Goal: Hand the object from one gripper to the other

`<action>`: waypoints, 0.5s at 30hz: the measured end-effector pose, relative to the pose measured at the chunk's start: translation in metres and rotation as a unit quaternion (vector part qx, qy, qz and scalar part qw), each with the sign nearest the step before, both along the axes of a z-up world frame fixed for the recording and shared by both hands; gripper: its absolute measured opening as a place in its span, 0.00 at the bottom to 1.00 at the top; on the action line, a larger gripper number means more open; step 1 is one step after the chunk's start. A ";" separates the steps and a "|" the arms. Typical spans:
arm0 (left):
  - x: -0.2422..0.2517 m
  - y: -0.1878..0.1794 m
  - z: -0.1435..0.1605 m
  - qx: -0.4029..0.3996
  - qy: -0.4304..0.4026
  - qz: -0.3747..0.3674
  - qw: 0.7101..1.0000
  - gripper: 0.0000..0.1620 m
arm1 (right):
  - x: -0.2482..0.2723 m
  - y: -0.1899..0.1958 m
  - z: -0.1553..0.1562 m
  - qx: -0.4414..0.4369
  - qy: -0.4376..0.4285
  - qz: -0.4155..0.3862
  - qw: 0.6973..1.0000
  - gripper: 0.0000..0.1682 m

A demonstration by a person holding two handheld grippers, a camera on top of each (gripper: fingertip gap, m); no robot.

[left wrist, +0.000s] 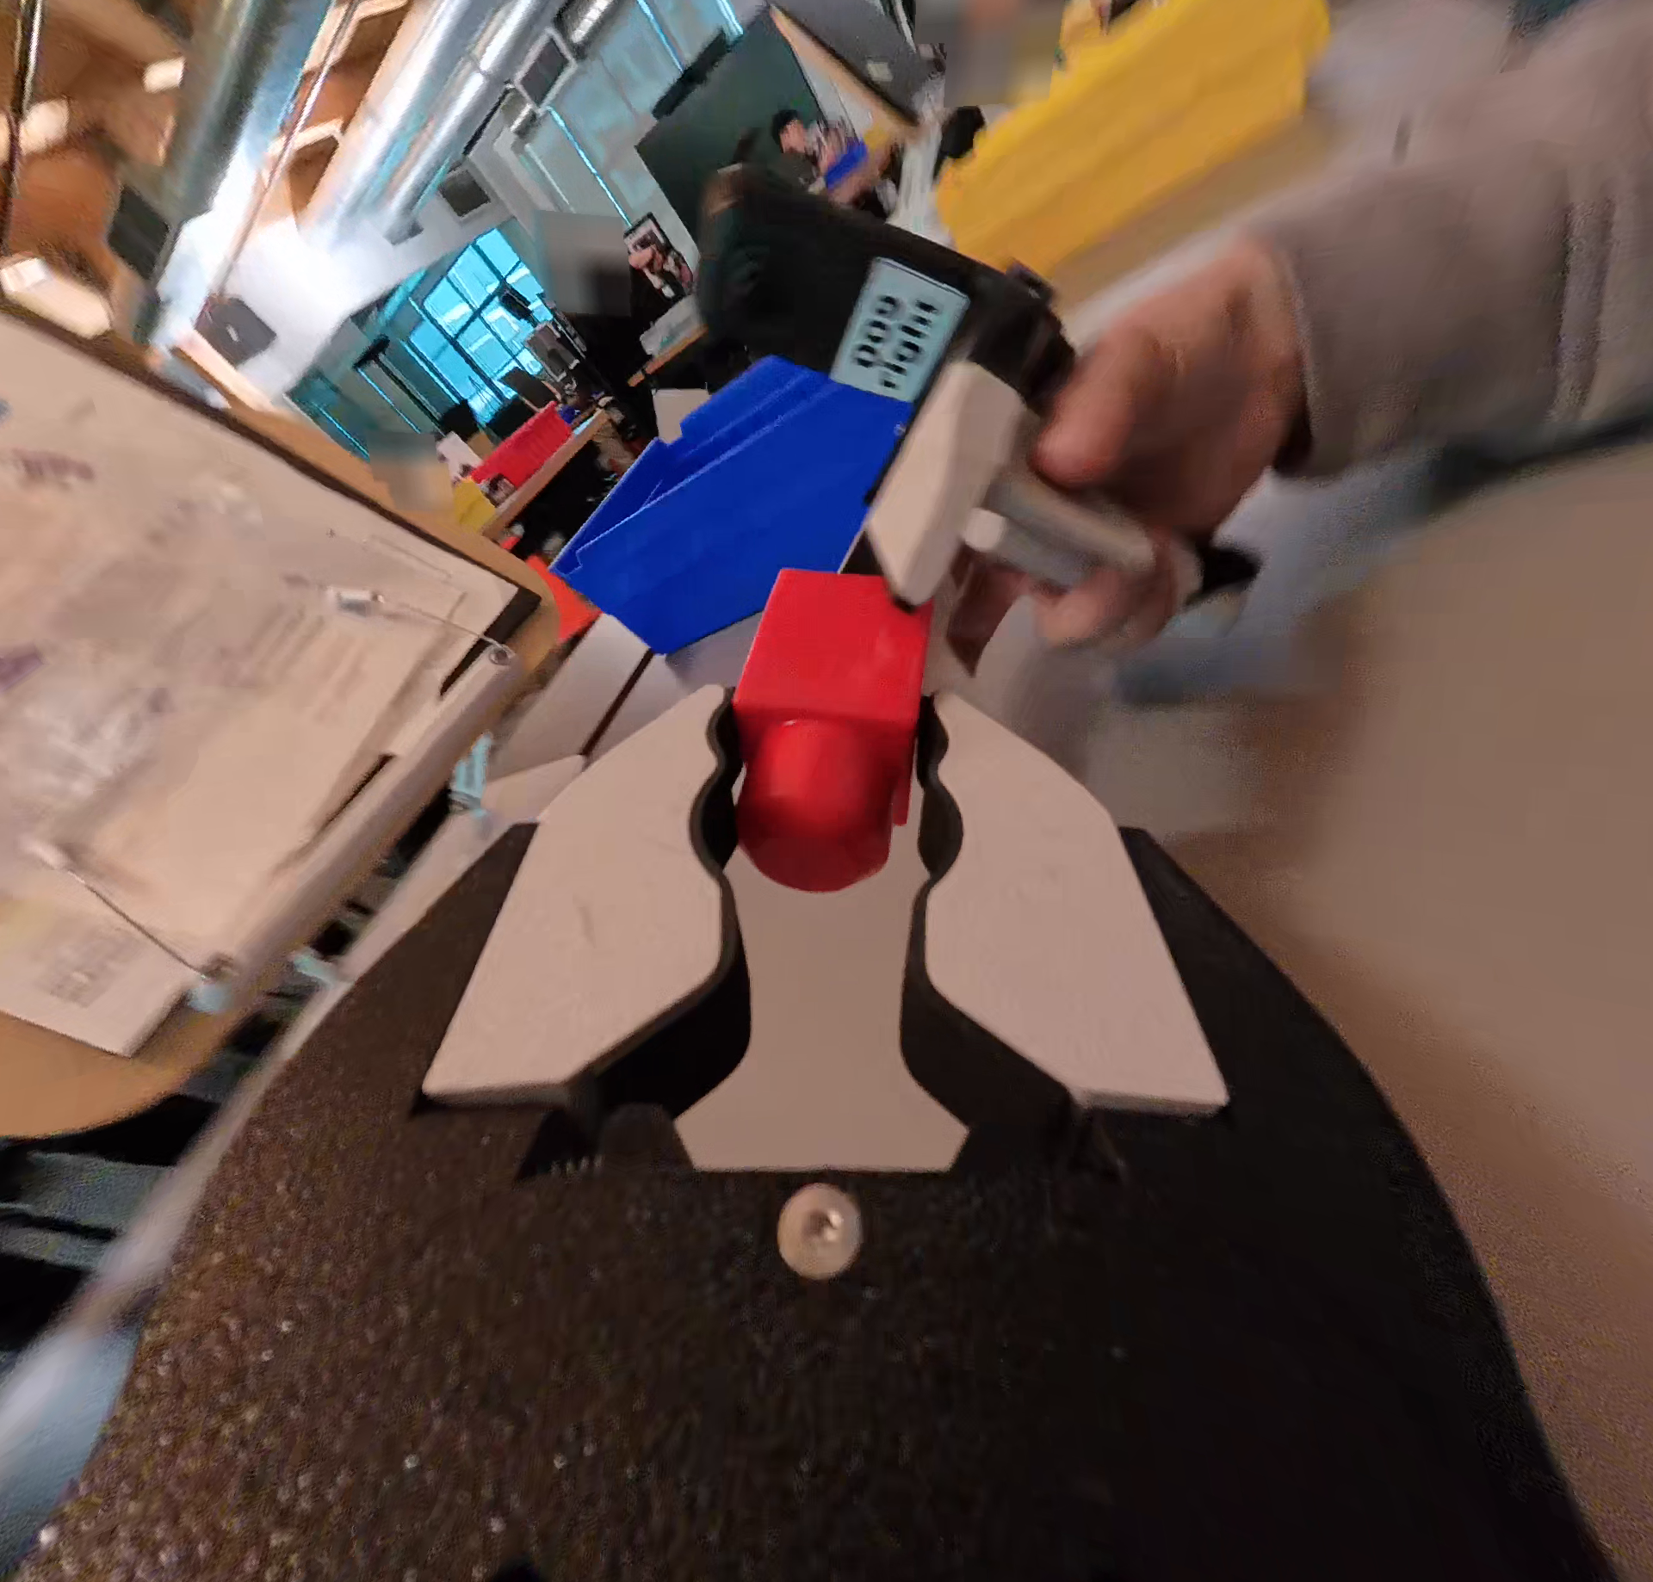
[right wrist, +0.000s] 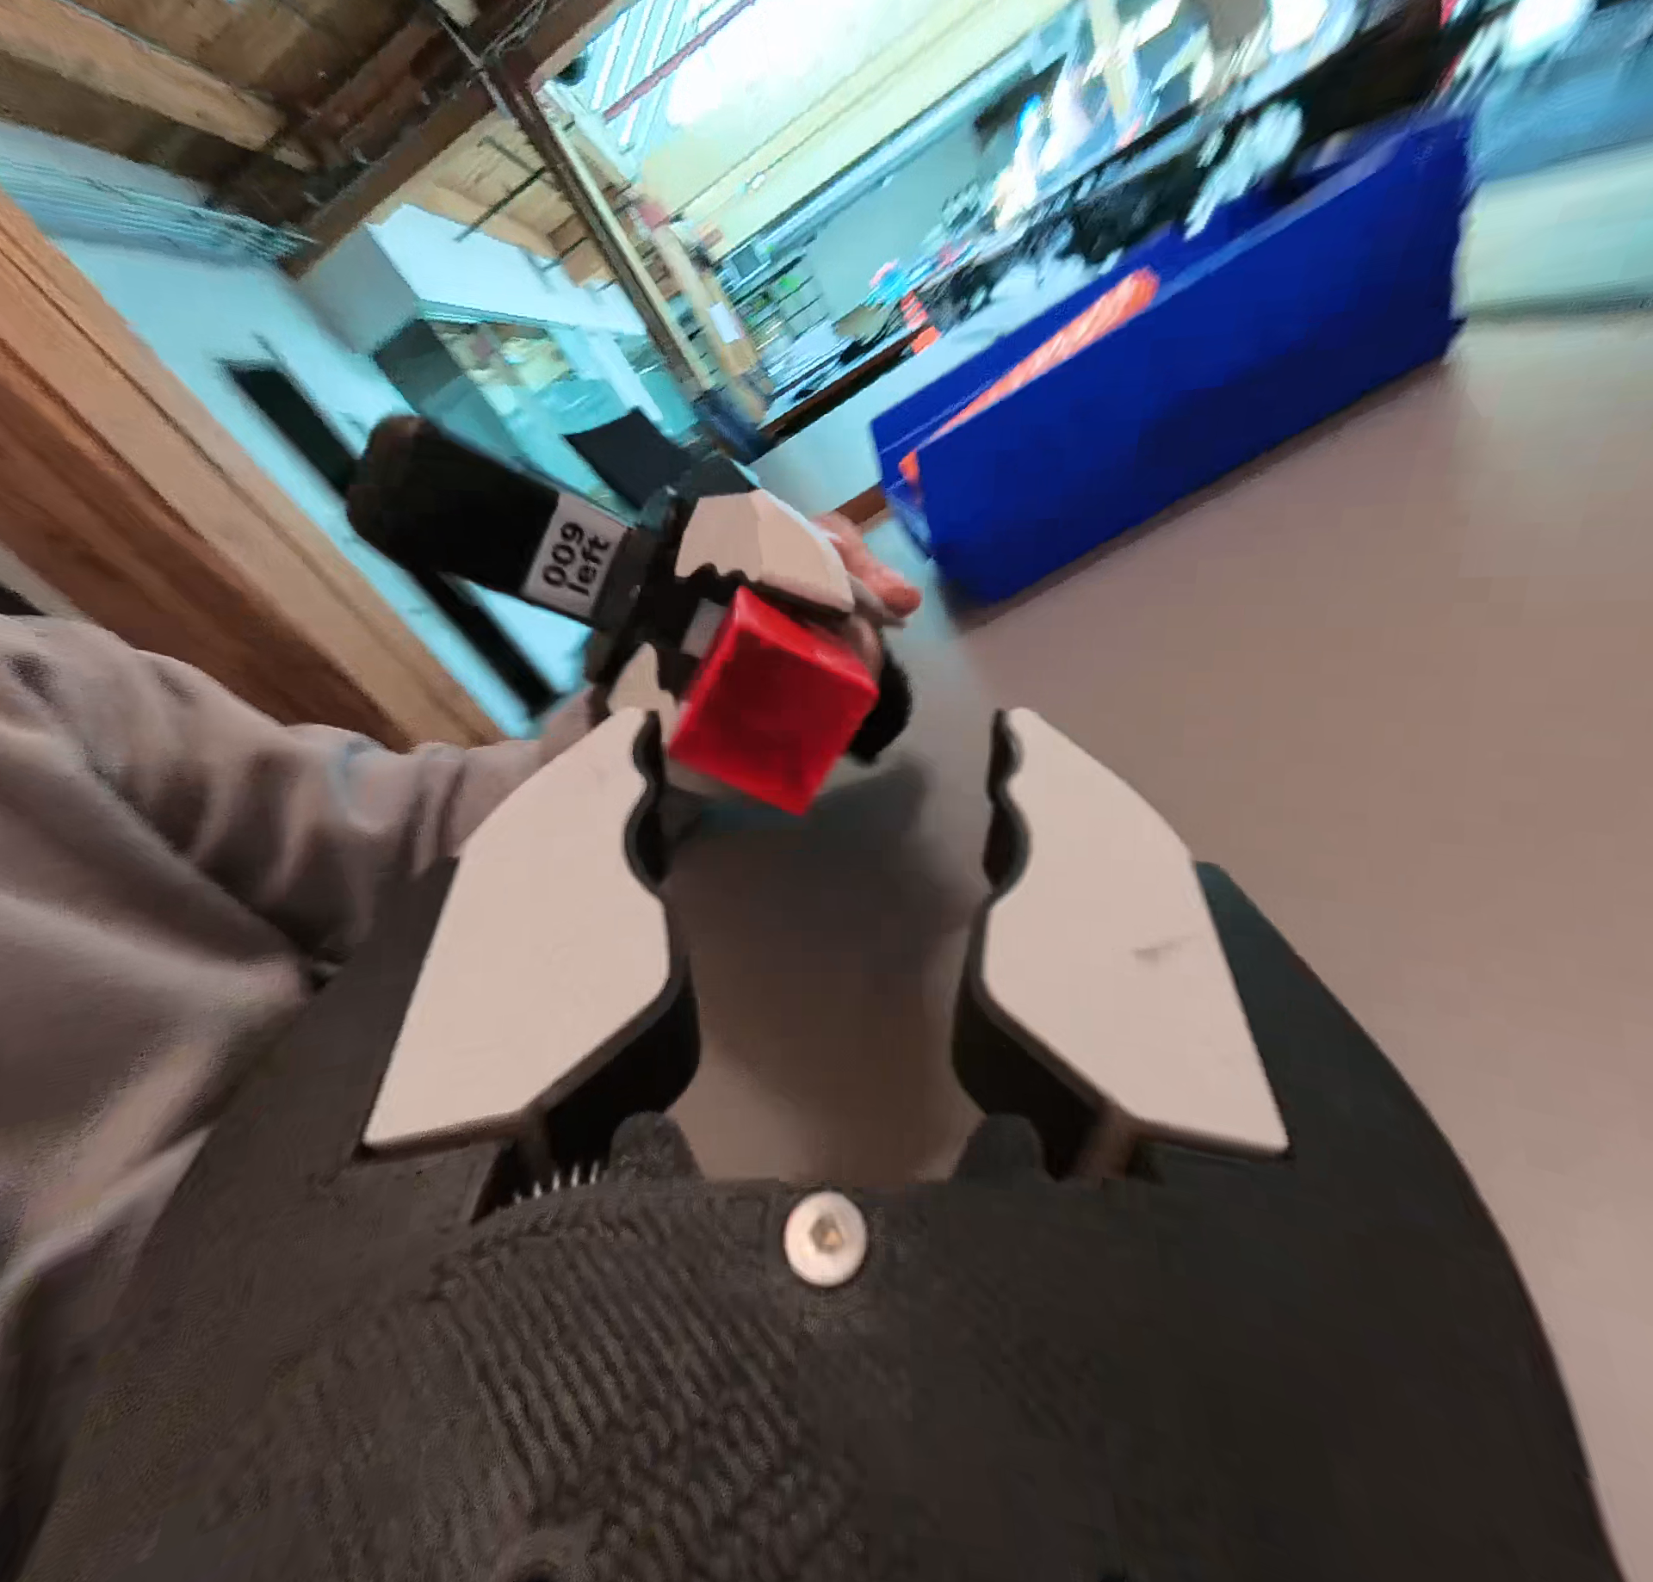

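The object is a red block with a round red stub (left wrist: 827, 716). My left gripper (left wrist: 823, 725) is shut on it, one finger pressing each side. In the left wrist view, a grey finger (left wrist: 939, 484) of the right gripper, held by a hand, meets the block's far top corner. In the right wrist view, my right gripper (right wrist: 821, 725) is open, its jaws wide apart. The red block (right wrist: 769, 716) sits just past its tips, nearer the left finger, and is held by the left gripper (right wrist: 716, 622). Whether the right fingers touch the block is unclear.
A blue bin (left wrist: 742, 502) stands on the grey table (right wrist: 1297, 645) beyond the grippers and also shows in the right wrist view (right wrist: 1163, 430). A yellow bin (left wrist: 1136, 126) is farther back. A board with papers (left wrist: 179, 609) stands to the left. A grey sleeve (right wrist: 179, 824) crosses the left side. My left and right fingertips are right by each other.
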State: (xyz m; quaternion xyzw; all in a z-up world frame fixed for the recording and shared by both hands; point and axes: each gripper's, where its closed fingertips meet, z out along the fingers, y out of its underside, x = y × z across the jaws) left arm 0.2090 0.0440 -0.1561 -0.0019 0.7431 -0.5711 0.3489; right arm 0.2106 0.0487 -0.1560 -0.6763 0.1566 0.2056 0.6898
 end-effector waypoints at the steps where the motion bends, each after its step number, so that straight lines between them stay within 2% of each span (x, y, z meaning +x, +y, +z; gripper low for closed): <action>1: -0.001 0.003 0.008 -0.039 0.039 -0.013 0.998 0.23 | 0.003 -0.003 0.005 0.006 -0.046 -0.023 0.999 0.45; 4: -0.011 0.011 0.022 -0.127 0.163 -0.082 0.975 0.23 | 0.000 -0.008 0.021 0.028 -0.172 -0.067 0.982 0.55; 6: -0.018 0.013 0.027 -0.161 0.241 -0.137 0.947 0.23 | -0.013 -0.006 0.027 0.046 -0.187 -0.043 0.980 0.55; 8: -0.024 0.015 0.037 -0.202 0.237 -0.176 0.934 0.23 | -0.029 0.000 0.031 0.074 -0.059 0.040 0.995 0.59; 9: -0.026 0.017 0.041 -0.208 0.194 -0.181 0.941 0.23 | -0.038 0.001 0.037 0.107 0.031 0.097 0.989 0.59; 10: -0.028 0.017 0.041 -0.199 0.140 -0.177 0.954 0.23 | -0.045 -0.002 0.046 0.150 0.117 0.154 0.970 0.53; 11: -0.030 0.015 0.039 -0.179 0.104 -0.173 0.963 0.23 | -0.047 -0.004 0.052 0.186 0.182 0.193 0.946 0.43; 12: -0.033 0.012 0.037 -0.166 0.092 -0.176 0.966 0.23 | -0.044 -0.002 0.052 0.205 0.226 0.205 0.930 0.37; 15: -0.039 0.003 0.043 -0.184 0.066 -0.192 0.962 0.23 | -0.047 0.013 0.037 0.186 0.289 0.215 0.914 0.45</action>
